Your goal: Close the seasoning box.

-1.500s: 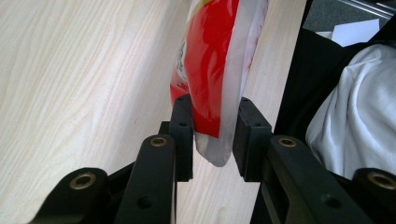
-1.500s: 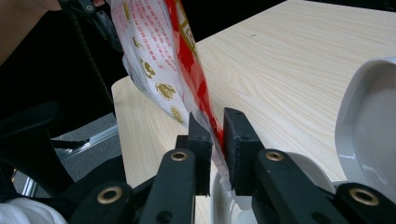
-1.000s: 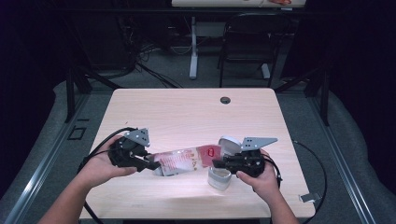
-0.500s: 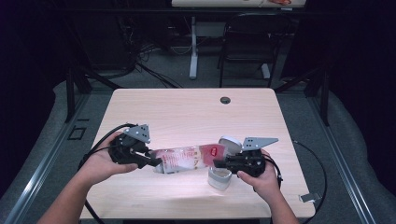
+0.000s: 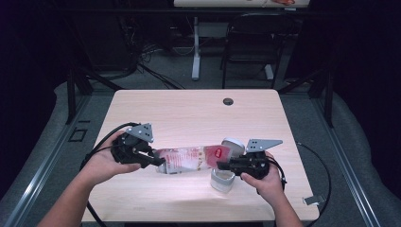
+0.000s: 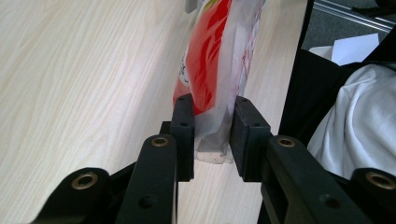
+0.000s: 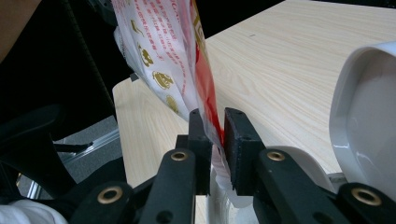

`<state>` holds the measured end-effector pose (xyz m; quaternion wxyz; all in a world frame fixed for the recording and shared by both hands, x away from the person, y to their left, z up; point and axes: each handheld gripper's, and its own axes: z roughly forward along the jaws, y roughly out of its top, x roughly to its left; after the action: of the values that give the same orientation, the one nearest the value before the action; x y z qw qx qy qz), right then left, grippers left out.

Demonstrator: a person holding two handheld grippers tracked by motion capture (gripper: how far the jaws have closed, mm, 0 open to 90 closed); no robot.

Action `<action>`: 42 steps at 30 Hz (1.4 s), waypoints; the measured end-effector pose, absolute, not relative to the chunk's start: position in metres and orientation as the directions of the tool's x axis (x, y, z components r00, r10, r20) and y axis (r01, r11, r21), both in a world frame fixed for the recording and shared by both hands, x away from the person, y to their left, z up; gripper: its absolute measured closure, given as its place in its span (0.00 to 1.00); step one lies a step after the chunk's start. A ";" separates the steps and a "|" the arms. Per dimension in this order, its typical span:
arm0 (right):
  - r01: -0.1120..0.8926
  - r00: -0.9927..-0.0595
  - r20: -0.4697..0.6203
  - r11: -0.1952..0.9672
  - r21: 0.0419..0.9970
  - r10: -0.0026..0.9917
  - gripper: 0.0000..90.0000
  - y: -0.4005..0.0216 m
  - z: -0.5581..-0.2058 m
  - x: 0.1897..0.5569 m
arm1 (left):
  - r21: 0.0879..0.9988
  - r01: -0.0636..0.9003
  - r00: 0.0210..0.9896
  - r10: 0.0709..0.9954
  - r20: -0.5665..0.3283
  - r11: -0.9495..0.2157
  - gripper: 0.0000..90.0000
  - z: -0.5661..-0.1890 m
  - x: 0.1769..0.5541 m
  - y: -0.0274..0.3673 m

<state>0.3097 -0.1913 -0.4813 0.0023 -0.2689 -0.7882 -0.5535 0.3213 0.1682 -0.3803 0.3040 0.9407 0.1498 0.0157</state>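
The work sits in the near half of the counter (image 5: 189,113), close to the person's edge; the far half is bare wood apart from a small dark round cap (image 5: 228,101) near the far edge, so there is open room ahead and to both sides. Beyond the counter stand a chair (image 5: 248,42) and a white post (image 5: 196,47) on a dark floor.

The packet (image 5: 189,160) is a clear plastic pouch with red and white print and small gold marks – it hangs stretched level between the two grippers, just above the counter. The left gripper (image 5: 158,161) is clamped on one end; in the left gripper view its pads press the clear, crimped end of the packet (image 6: 212,88) from both sides. The right gripper (image 5: 221,165) is clamped on the other end, where a red patch shows; in the right gripper view the packet (image 7: 163,51) is pinched thin between its pads.

Just under the right gripper stands a small clear cup (image 5: 222,179) on the counter – what it holds I cannot tell. A white rounded container (image 5: 232,145) lies just behind the packet's red end, its rim (image 7: 364,116) large beside the jaws in the right gripper view.
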 end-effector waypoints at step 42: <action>0.430 -0.843 0.293 0.237 0.871 0.451 0.91 -0.200 -0.484 0.310 | 0.584 0.240 0.960 0.278 -0.025 -0.775 0.82 -0.362 0.328 0.147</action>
<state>0.3102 -0.2005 -0.4844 -0.0096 -0.2801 -0.7863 -0.5506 0.3282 0.1474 -0.3623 0.3057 0.9416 0.1375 0.0316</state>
